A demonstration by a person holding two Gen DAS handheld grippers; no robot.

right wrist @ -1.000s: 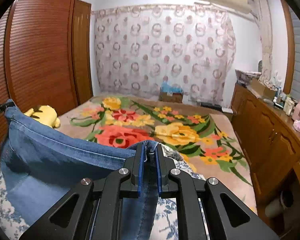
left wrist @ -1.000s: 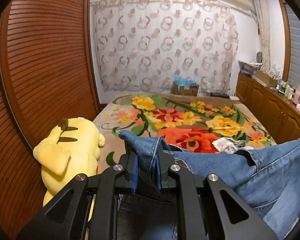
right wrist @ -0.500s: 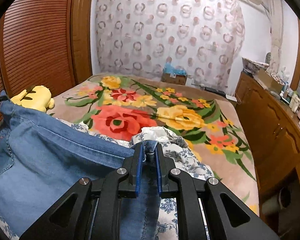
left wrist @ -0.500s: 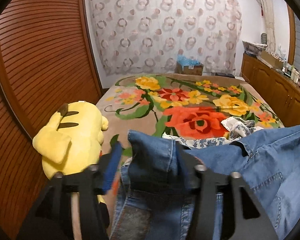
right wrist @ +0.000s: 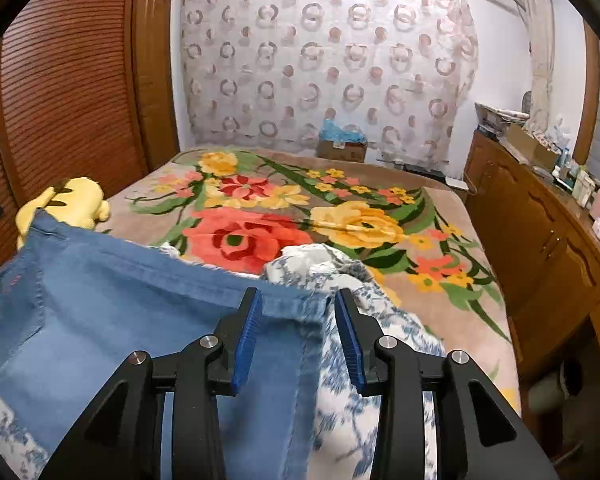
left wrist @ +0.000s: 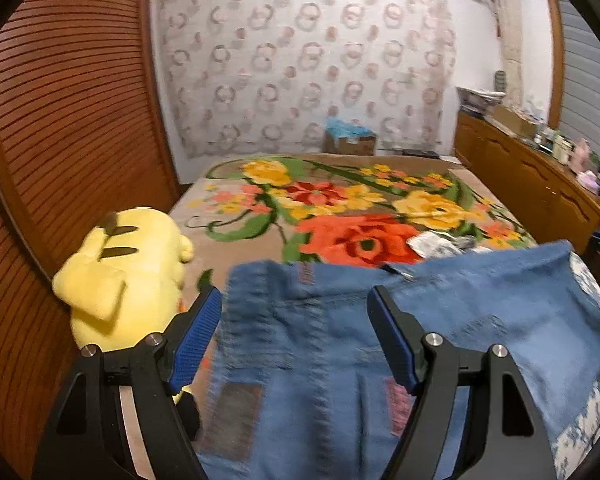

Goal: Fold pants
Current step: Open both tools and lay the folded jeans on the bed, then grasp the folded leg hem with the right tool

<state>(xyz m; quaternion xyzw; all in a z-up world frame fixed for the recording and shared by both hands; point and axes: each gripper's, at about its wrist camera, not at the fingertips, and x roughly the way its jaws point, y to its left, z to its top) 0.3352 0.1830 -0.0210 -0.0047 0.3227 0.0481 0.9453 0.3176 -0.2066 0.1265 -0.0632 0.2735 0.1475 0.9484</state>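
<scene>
**Blue denim spread on the bed, both tools let go**

Blue denim pants (right wrist: 100, 320) lie across the near end of the bed, on top of a white cloth with a blue flower print (right wrist: 364, 304) that shows past their right edge. The left tool (left wrist: 294, 320) hangs just over the left part of the pants, its blue pads (left wrist: 198, 336) spread wide with nothing between them but the cloth below. The right tool (right wrist: 298, 316) hovers at the right corner of the top hem, also spread apart and gripping nothing; the hem's corner sits in the gap between its two blue pads (right wrist: 248, 336).

Beyond the pants the bed (right wrist: 440, 312) carries a tan blanket with big red and yellow flowers. A yellow plush toy (left wrist: 128, 272) lies at the bed's left edge, beside the brown slatted wardrobe doors (left wrist: 60, 120). A ring-patterned curtain (right wrist: 320, 56) covers the far wall, and a wooden cabinet (right wrist: 540, 240) runs along the right side.
</scene>
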